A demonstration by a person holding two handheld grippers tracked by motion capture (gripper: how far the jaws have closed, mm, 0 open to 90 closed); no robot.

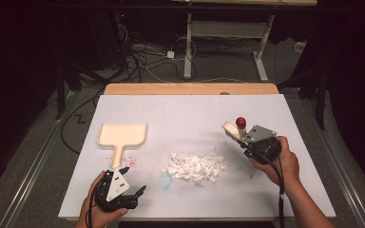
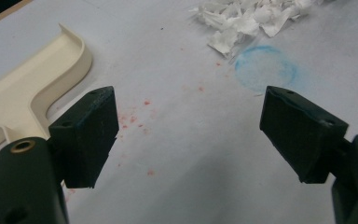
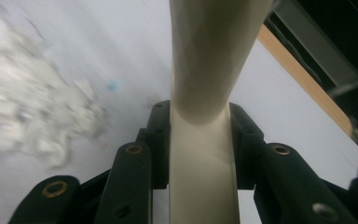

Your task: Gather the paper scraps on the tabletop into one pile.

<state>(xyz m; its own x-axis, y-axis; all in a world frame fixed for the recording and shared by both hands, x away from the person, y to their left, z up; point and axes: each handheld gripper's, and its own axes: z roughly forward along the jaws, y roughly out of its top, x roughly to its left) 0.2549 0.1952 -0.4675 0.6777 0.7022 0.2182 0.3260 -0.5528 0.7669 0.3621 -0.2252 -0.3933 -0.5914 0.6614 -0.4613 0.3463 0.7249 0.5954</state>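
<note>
Left gripper point(image 1: 140, 190), one dustpan point(image 1: 122, 135), one paper-scrap pile point(image 1: 197, 166), one gripped brush point(image 1: 234, 129).

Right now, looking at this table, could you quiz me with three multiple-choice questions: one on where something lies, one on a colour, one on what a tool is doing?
1. Where does the pile of paper scraps lie?
A. in the dustpan
B. on the table between the two tools
C. on the floor

2. What colour is the dustpan?
A. cream
B. green
C. black

3. What is the right tool doing?
A. hanging open
B. gripping a cream brush handle
C. pinching paper

Answers: 1 B, the scraps sit mid-table; 2 A, its tray and handle are cream; 3 B, its jaws clamp the handle in the right gripper view.
</note>
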